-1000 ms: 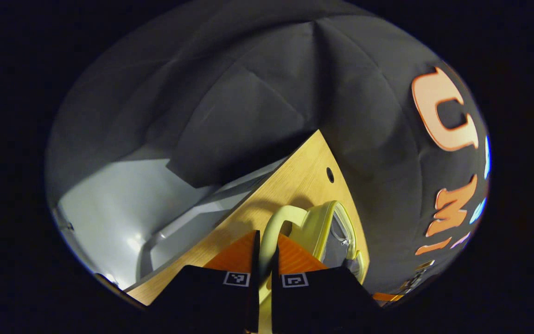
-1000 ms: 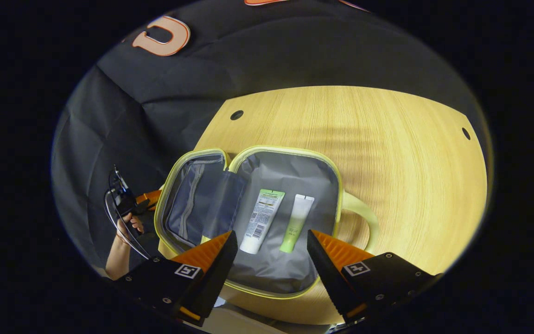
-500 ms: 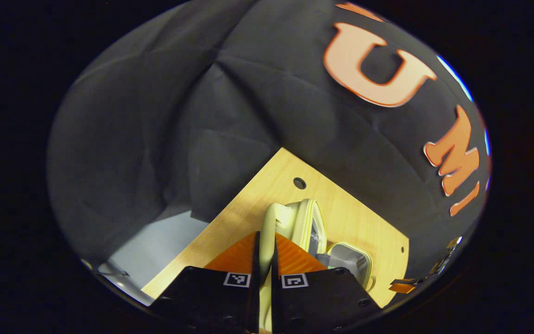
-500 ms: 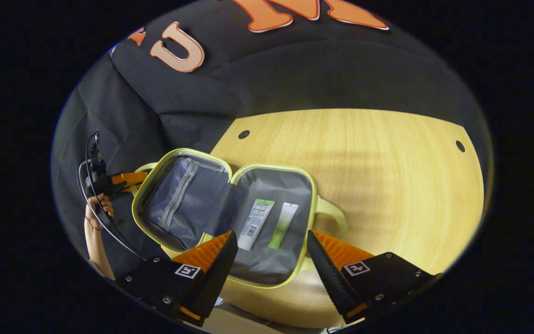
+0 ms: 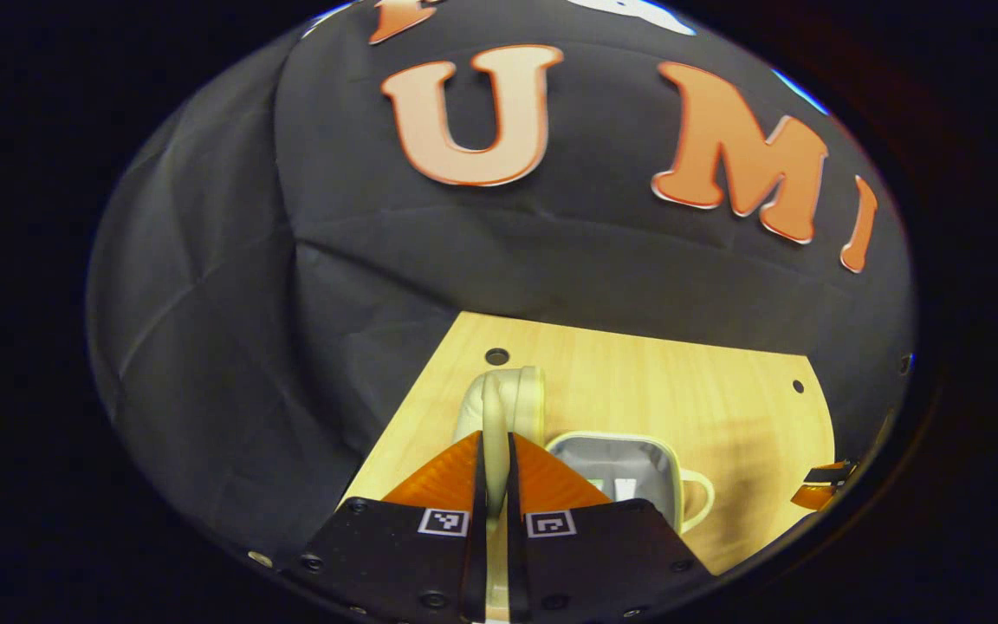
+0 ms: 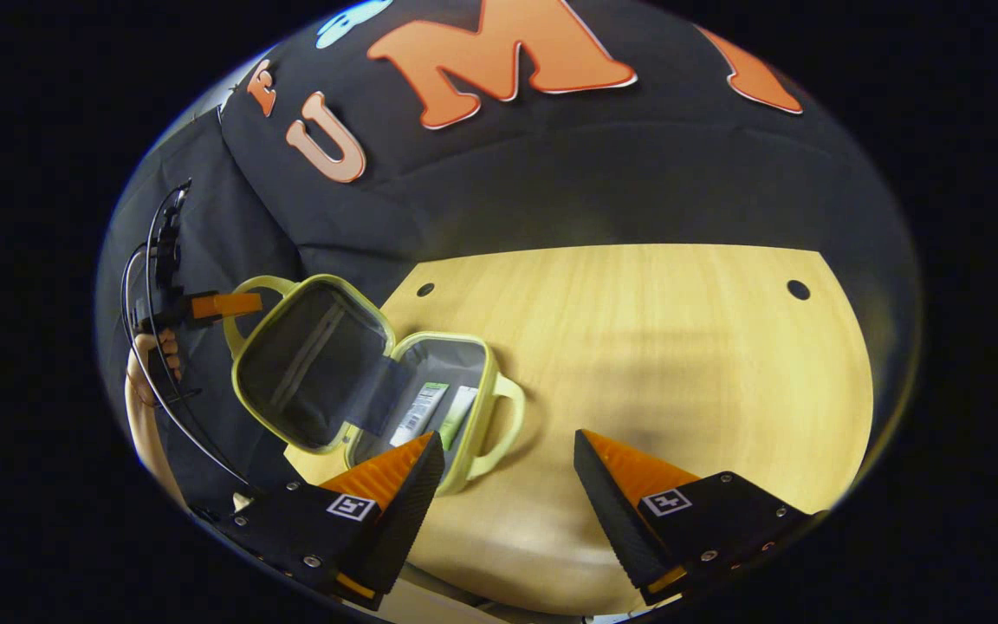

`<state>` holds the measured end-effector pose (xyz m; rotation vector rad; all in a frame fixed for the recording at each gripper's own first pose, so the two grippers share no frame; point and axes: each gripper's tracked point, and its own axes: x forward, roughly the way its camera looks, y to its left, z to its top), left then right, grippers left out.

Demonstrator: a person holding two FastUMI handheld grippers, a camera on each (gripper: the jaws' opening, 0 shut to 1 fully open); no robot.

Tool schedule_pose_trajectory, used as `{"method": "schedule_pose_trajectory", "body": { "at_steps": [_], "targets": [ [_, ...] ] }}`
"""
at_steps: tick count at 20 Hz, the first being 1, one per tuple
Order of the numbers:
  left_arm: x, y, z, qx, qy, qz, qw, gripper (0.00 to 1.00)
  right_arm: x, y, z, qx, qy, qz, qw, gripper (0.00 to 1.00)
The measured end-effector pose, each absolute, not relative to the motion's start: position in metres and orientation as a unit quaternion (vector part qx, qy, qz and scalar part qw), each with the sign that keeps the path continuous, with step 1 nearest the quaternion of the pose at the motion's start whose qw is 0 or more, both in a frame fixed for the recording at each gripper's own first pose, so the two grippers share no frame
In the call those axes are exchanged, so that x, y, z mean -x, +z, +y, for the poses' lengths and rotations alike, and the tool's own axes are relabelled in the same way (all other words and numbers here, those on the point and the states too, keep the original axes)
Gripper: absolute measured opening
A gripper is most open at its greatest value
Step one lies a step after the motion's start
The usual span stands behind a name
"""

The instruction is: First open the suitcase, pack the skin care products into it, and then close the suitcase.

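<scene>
A small pale-yellow suitcase (image 6: 473, 433) with grey lining lies open at the left end of the wooden table (image 6: 655, 347). Its lid (image 6: 304, 368) stands tilted up, about half raised. My left gripper (image 5: 495, 444) is shut on the lid's yellow handle (image 5: 499, 399); from the right gripper view that left gripper (image 6: 215, 305) sits at the lid's far edge, held by a hand (image 6: 152, 360). Two skin care tubes lie side by side in the base, a white tube (image 6: 419, 414) and a green tube (image 6: 457, 416). My right gripper (image 6: 508, 436) hangs open above the table, just right of the case.
The table has small round holes near its back corners (image 6: 798, 289) (image 6: 424, 289). The booth's black cloth wall rises right behind the table. The case's base handle (image 6: 503, 425) sticks out toward the bare wood on the right. A cable (image 6: 152, 260) loops off the left gripper.
The left gripper has swung the lid up by its handle, from lying flat toward upright. The right gripper has drawn back and to the right, away from the tubes.
</scene>
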<state>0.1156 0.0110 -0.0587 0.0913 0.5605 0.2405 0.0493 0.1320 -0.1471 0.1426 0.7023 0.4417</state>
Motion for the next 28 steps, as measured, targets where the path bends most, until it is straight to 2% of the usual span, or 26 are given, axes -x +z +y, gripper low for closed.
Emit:
{"method": "schedule_pose_trajectory", "body": {
  "at_steps": [6, 12, 17, 21, 26, 28],
  "targets": [
    [-0.141, -0.100, -0.103, -0.120, 0.073, 0.302, 0.943, 0.10, -0.036, -0.152, 0.037, -0.081, 0.166, 0.330, 0.926, 0.96],
    [-0.154, -0.166, -0.186, -0.144, 0.020, 0.347, 0.927, 0.10, -0.023, -0.169, -0.031, -0.091, 0.120, 0.337, 0.929, 0.96],
    [-0.150, -0.228, -0.223, -0.160, -0.008, 0.388, 0.908, 0.10, -0.018, -0.176, -0.047, -0.087, 0.114, 0.344, 0.928, 0.96],
    [-0.145, -0.267, -0.222, -0.164, -0.031, 0.424, 0.890, 0.10, -0.019, -0.179, -0.047, -0.081, 0.121, 0.349, 0.926, 0.96],
    [-0.139, -0.317, -0.220, -0.178, -0.036, 0.469, 0.864, 0.09, -0.016, -0.181, -0.049, -0.065, 0.123, 0.353, 0.925, 0.96],
    [-0.136, -0.319, -0.220, -0.194, -0.032, 0.471, 0.860, 0.11, -0.020, -0.179, -0.046, -0.063, 0.121, 0.354, 0.925, 0.96]
  ]
}}
